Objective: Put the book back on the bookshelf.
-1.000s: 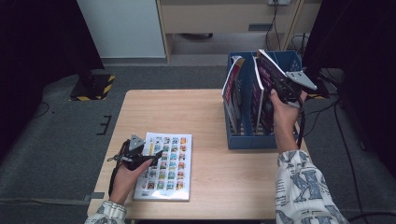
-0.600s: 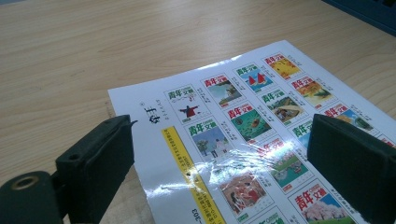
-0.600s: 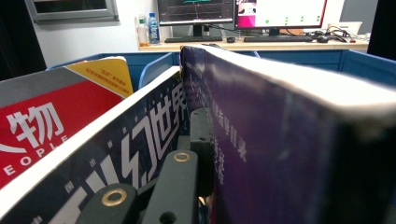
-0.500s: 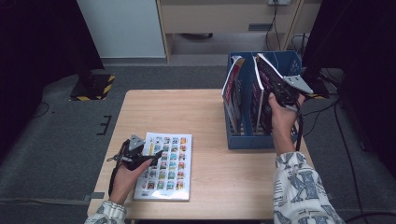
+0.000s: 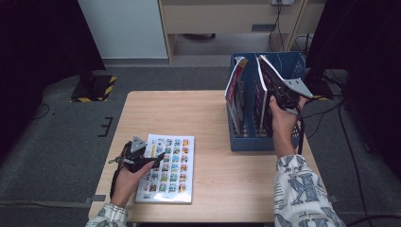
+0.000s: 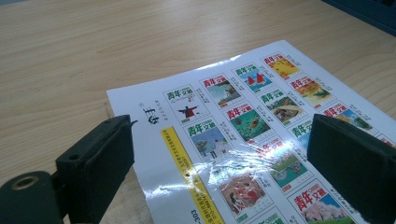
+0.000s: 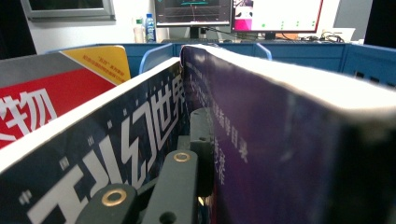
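Jaws first: the right gripper (image 5: pixel 279 97) is clamped tight on a dark magazine (image 7: pixel 289 135), one pad pressed flat to a page inside it, so it grips only the thick outer part. That magazine stands tilted in the blue rack (image 5: pixel 265 142) at the table's far right corner, its top edge well above the rack's wall. Beside it in the next slot leans a red magazine (image 7: pixel 42 107), and a loose dark-covered section splays out between the two. Over on the near left, the left gripper (image 6: pixel 219 154) hangs wide open above a flat booklet (image 5: pixel 166 168), touching nothing, pads either side of the glossy cover.

The risk, as I see it, is that splayed section. Push the magazine down now and those free pages could catch on the divider, fold, or crease. Let go too soon and the tilted thing may flop against the red one or tip out over the wall. The glossy booklet looks slippery too; a shallow pinch at its edge could just skid it across the table (image 5: pixel 217 118).
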